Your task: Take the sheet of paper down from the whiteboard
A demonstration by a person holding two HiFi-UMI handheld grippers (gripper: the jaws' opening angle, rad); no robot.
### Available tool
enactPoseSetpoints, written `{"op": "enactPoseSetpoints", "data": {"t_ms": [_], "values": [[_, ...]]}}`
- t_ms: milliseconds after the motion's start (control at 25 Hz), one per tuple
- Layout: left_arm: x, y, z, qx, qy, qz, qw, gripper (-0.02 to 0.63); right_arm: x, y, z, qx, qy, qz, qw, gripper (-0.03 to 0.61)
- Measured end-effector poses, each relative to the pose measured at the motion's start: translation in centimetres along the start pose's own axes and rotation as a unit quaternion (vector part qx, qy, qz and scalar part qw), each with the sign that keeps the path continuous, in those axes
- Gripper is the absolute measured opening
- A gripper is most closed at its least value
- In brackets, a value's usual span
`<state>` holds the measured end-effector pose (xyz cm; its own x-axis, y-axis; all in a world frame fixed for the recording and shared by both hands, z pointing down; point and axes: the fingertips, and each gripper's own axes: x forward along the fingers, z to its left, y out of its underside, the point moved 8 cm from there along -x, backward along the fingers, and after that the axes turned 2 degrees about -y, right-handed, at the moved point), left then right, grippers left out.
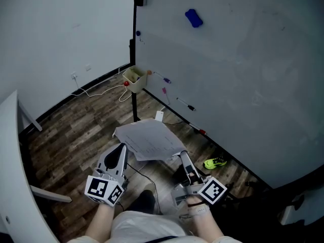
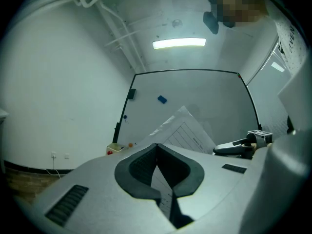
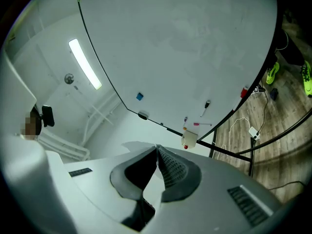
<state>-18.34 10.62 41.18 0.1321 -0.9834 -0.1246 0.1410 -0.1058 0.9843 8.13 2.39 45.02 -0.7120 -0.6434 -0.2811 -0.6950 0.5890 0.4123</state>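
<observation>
The sheet of paper, white with printed lines, is off the whiteboard and hangs over the floor in front of me. My left gripper is shut on its near left edge and my right gripper is shut on its near right edge. In the left gripper view the paper rises from between the closed left gripper, with the right gripper off to the right. In the right gripper view the paper shows as a pale edge beside the closed right gripper.
A blue eraser sticks high on the board and markers lie along its lower edge. A cream box hangs by the stand post. A green shoe and cables lie on the wood floor. A white table edge is at left.
</observation>
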Motion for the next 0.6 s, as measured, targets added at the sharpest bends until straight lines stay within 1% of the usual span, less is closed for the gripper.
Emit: {"op": "enactPoseSetpoints", "data": {"t_ms": [200,600], "values": [[-0.6,0.0,0.3,-0.002,-0.006,0.001,1.0000,0.014,0.1,0.2,0.0,0.007,-0.001,-0.003,1.000,0.028],[-1.1,-0.1,0.2,0.001,-0.003,0.000,1.0000,0.014,-0.4,0.1,0.2,0.027,-0.004,-0.021,0.999,0.028]]}}
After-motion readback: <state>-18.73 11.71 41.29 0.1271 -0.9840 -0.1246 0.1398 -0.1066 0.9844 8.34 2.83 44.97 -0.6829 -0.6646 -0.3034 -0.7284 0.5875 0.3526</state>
